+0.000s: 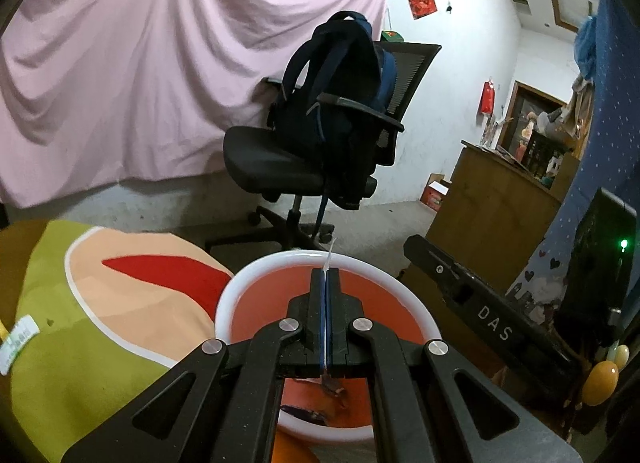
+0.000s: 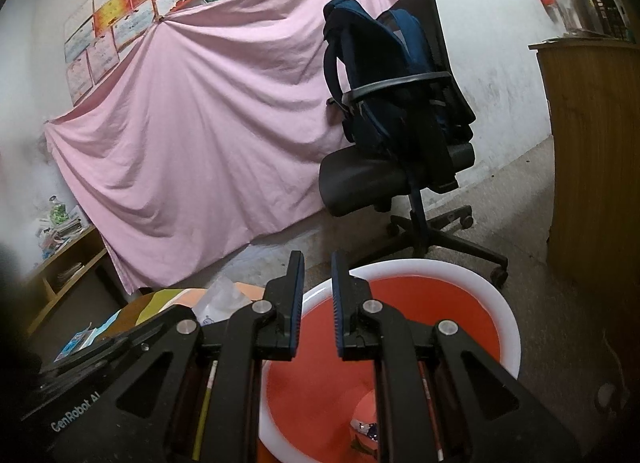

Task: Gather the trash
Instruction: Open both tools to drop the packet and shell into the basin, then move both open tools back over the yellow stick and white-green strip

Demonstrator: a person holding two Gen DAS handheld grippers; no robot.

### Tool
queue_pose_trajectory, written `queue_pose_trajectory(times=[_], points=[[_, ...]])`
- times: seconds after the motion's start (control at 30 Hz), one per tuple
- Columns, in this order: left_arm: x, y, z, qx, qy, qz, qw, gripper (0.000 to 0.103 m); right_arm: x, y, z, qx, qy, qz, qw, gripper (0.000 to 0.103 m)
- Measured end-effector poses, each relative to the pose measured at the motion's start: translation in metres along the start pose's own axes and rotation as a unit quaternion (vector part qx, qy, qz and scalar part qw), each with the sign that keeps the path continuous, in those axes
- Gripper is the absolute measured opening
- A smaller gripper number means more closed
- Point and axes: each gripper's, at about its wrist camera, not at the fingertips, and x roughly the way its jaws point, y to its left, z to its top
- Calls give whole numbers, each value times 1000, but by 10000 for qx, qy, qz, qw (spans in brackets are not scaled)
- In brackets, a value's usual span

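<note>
Closest to the lens are the black linkage arms of the left gripper [image 1: 326,275], its two fingers pressed together on a thin, pale scrap of wrapper [image 1: 329,257] — a sliver pokes out past the fingertips and another bit hangs below the pads, near the palm end. It is held right over the mouth of the orange bin [image 1: 320,259] with the white rim, which I take to be deliberate: let go there and the scrap falls straight in. A few dark crumpled pieces [image 1: 332,387] already lie at the bottom of the bin.

The right gripper [image 2: 318,263] hangs over the bin's left rim [image 2: 508,319] with its fingers spread and nothing between them, as far as I can see. It looks parked, leaning in level with the rim and pointing across the room toward the office chair [image 2: 400,175] with the blue backpack [image 2: 384,75] on it.

Left of the bin, on a surface covered by a green and peach cloth [image 1: 92,303], more litter waits — a clear crumpled plastic bag [image 2: 222,297] and a small blue packet [image 2: 78,341] nearer the cloth's left edge. So the job seems well short of done.

Both grippers are angled forward and slightly downward.
</note>
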Motion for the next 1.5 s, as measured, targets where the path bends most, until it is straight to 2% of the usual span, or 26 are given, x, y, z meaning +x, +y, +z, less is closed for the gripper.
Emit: queue_pose_trajectory(times=[0.3, 0.5, 0.57, 0.63, 0.7, 0.87, 0.93, 1.0, 1.1, 1.17, 1.23, 1.33, 1.5], points=[[6, 13, 3, -334, 238, -103, 9991, 0, 6, -6, 0, 126, 137, -100, 9998, 46], [1, 13, 6, -277, 200, -51, 9994, 1, 5, -8, -2, 172, 147, -108, 9997, 56], [-4, 14, 6, -282, 157, -20, 9995, 5, 4, -7, -2, 164, 138, -108, 9997, 59], [-8, 16, 7, -304, 71, 30, 9995, 20, 3, -7, -2, 148, 116, -102, 9998, 61], [-15, 20, 8, -337, -51, 94, 9994, 26, 1, -4, -1, 128, 65, -87, 9999, 64], [-37, 34, 12, -355, -286, 375, 9983, 29, -3, 1, 1, 64, -63, -31, 10000, 78], [-48, 40, 12, -354, -406, 532, 9971, 38, -5, 6, 2, 39, -149, 14, 9999, 83], [-62, 48, 12, -345, -569, 730, 9951, 42, -8, 12, 3, -20, -250, 54, 9997, 85], [-82, 58, 9, -270, -731, 1033, 9916, 46, -12, 24, 4, -170, -432, 170, 9988, 95], [-97, 65, 7, -230, -854, 1242, 9883, 58, -17, 38, 4, -317, -599, 341, 9971, 103], [-114, 74, 3, -207, -1066, 1476, 9831, 76, -21, 50, 2, -456, -731, 476, 9951, 103], [-137, 86, -4, -228, -1389, 1726, 9749, 96, -25, 72, -3, -668, -889, 736, 9911, 103], [-173, 110, -14, -268, -1830, 2158, 9588, 101, -26, 105, -12, -914, -1019, 1050, 9850, 103]])
